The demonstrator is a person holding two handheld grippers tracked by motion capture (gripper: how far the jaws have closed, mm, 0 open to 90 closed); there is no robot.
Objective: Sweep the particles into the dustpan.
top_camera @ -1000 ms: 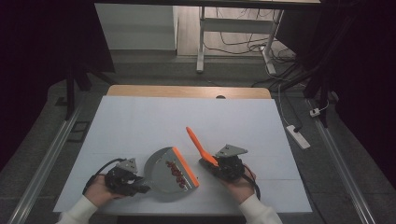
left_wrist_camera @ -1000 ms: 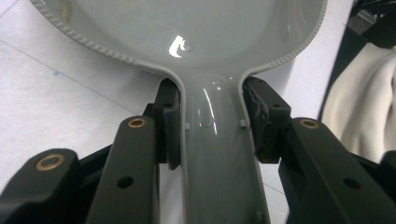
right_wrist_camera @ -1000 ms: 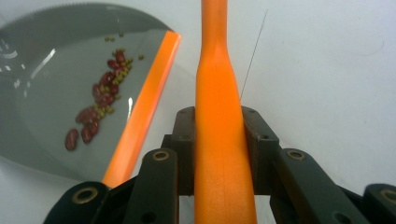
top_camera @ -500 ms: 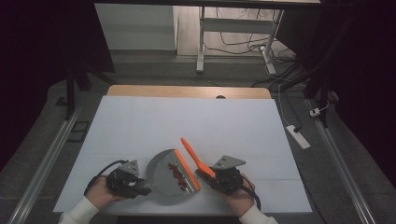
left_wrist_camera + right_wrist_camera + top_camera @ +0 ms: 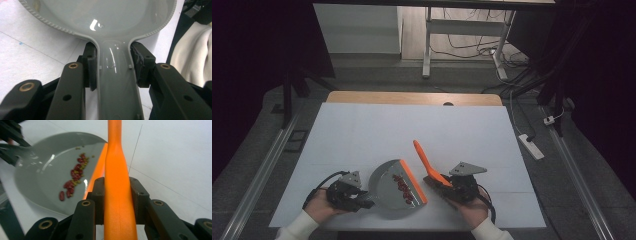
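near edge of the white table (image 5: 362,135), both hands low and close in. the left gripper (image 5: 348,194) sits at the near left, jaws clamped on the grey handle of the dustpan (image 5: 391,190); in the left gripper view the pads (image 5: 90,67) press the narrow neck of the handle from both sides, just below where it flares into the pan (image 5: 107,17). the pan lies flat on the table, just right of that gripper, its orange lip (image 5: 414,180) on the right-hand side, running near to far.

inside the pan, a small line of red beans (image 5: 402,186) beside the lip; the right gripper view gives them best, dark red beans (image 5: 72,177) mixed with a few small greenish bits, strung out across the grey floor of the dustpan (image 5: 40,185), close to the glowing orange lip (image 5: 98,173).

over to the right gripper (image 5: 462,187), near right of centre, grey three-cornered plate on top. its jaws are closed narrow on the orange brush handle (image 5: 426,161); in its own view the pads (image 5: 98,195) squeeze the orange handle (image 5: 117,190) at its waist. the handle slants up and away to the far left, its tip just beyond the pan's far corner. the brush's dark head is tucked by the gripper, just right of the lip; whether it touches the lip i cannot tell.
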